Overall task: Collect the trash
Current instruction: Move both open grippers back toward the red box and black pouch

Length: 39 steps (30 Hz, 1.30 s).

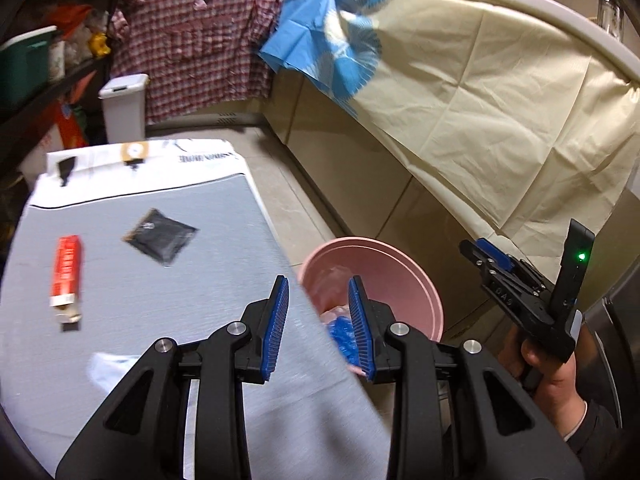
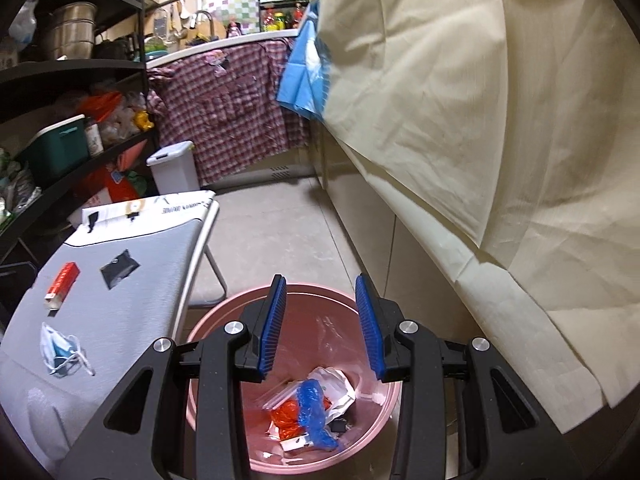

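Left gripper (image 1: 320, 328) spread wide, nothing between the blue pads, poised over the right edge of the grey board (image 1: 160, 320) where it meets the pink bin (image 1: 400, 272). Right gripper (image 2: 322, 326) likewise splayed and empty, hanging straight above the bin (image 2: 208, 320) with its pile of blue, red and white trash (image 2: 316, 404).

Still to collect, nearest first along the board (image 2: 132, 320): crumpled face mask (image 2: 60, 350) toward the near left edge, barely a pale blur at the left fingers' base in the left view; then red carton (image 1: 66, 276), long axis running near-to-far along the left edge, open end nearest; then black sachet (image 1: 160, 240), flat, turned diamond-wise, mid-board. All lying left of and beyond the left fingers, well apart from the right ones; left side judged the nearer for each.

Farther off: white printed end of board (image 1: 160, 164), white lidded bin (image 1: 122, 106) on the floor, checked shirt (image 1: 192, 44) and cream sheet (image 1: 480, 80) draped from the counter, dark shelving (image 2: 60, 80) at left
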### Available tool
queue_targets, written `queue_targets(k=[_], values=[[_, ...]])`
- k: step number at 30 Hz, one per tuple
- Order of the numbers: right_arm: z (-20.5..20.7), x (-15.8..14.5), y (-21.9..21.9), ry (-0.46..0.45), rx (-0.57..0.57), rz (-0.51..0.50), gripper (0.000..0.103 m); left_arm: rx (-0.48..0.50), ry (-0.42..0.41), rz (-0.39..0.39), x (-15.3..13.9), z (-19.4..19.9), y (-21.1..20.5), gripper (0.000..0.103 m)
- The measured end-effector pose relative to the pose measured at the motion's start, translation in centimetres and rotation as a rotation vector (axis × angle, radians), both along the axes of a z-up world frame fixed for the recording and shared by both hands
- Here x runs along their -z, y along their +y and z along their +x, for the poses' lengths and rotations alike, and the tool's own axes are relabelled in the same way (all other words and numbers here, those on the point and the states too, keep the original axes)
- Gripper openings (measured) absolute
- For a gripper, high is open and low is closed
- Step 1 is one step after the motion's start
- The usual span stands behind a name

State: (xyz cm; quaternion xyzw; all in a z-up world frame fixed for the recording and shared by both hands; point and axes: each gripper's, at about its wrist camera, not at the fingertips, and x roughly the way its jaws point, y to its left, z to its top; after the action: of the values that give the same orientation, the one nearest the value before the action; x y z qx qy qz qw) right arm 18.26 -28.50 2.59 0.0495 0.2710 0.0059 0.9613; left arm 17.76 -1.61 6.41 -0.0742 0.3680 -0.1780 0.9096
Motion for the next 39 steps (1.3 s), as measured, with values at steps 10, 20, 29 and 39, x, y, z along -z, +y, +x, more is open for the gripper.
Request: queue_targets(k=[10, 20, 29, 39], values=[[-2.1, -1.3, 2.7, -0.029, -0.086, -0.016, 0.037, -0.117, -0.038, 0.06, -2.4, -2.7, 10.0, 0.03], [-2.8, -1.5, 6.8, -0.016, -0.218, -0.013, 0.023, -0.298, -0.026, 0.012, -0.2, -3.6, 18.4, 0.03], [-1.2, -1.3, 9.1, -0.013, -0.279, 0.045, 0.015, -0.386, 0.005, -0.005, 1.9, -2.9, 21.2, 0.03], [2.9, -0.5, 13.7, 0.004, -0.374, 0.087, 0.004, -0.416, 0.028, 0.042, 4.3, -0.9, 21.1, 0.03]])
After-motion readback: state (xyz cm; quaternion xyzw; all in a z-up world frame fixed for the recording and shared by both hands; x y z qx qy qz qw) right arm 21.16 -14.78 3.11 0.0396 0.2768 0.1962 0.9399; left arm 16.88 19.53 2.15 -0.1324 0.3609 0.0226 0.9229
